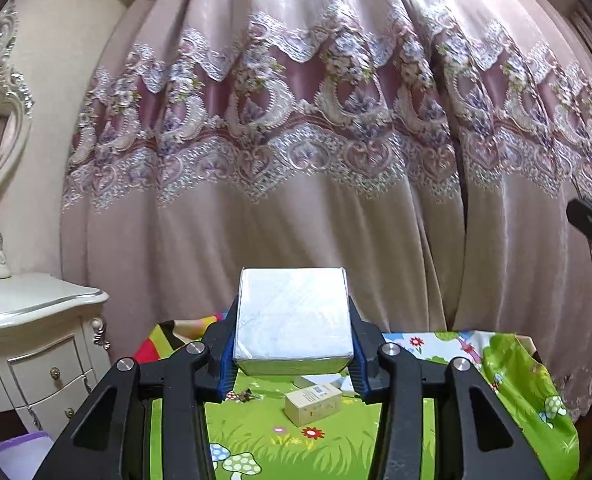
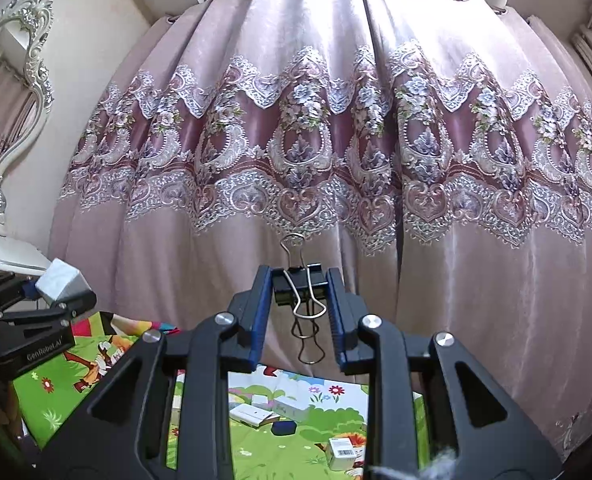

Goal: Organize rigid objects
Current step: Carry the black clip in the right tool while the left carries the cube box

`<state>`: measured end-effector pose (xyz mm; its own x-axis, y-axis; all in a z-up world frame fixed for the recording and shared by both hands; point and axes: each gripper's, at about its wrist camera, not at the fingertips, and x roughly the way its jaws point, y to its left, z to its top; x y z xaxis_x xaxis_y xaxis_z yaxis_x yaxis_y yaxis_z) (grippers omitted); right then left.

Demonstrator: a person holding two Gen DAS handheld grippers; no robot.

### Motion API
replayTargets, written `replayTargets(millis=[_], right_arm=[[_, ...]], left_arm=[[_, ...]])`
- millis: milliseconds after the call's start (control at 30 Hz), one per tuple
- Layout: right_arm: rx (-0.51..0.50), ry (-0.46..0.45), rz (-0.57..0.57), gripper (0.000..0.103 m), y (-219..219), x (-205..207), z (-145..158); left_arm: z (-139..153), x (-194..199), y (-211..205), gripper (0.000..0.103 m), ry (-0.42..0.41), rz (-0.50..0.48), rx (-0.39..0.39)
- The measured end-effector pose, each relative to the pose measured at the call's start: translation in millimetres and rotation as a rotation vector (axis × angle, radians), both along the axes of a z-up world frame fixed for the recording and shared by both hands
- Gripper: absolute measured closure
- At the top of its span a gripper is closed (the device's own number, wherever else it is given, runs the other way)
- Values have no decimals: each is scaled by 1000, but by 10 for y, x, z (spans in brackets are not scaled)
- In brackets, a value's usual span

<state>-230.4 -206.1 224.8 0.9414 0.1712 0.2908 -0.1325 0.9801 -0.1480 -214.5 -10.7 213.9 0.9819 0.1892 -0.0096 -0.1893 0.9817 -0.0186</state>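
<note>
While both loads hang mid-carry above the play mat, the left hand-held gripper clamps a white box. Closed on a black binder clip, the right hand-held gripper likely needs lowering toward a set-down spot.

White box raised, level; black binder clip raised, handles apparently splayed.

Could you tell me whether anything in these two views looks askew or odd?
Mainly the binder clip: the right gripper pinches only its black body, one wire handle up, the other dangling. The left gripper holds the white box squarely. Nothing looks damaged.
</note>
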Motion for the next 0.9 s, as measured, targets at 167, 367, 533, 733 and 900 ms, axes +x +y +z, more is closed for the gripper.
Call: replayTargets(millis=[167,367,533,733,900], right_arm=[[-15,12,26,72,83,-18,-8],[-41,29,77,72,230,-36,-10],[-74,107,179,72,460,-13,-70],[-105,216,330,72,790,32,-159],[-141,299,451,72,1088,54,-250]], left_arm=[[7,-41,77,58,10,10,-4],[-42,-119,210,58,48,23,-14],[-169,-190,439,58,161,36,-56],[-347,-373,832,58,254,97,-124],[-536,-579,1163,58,327,155,-166]])
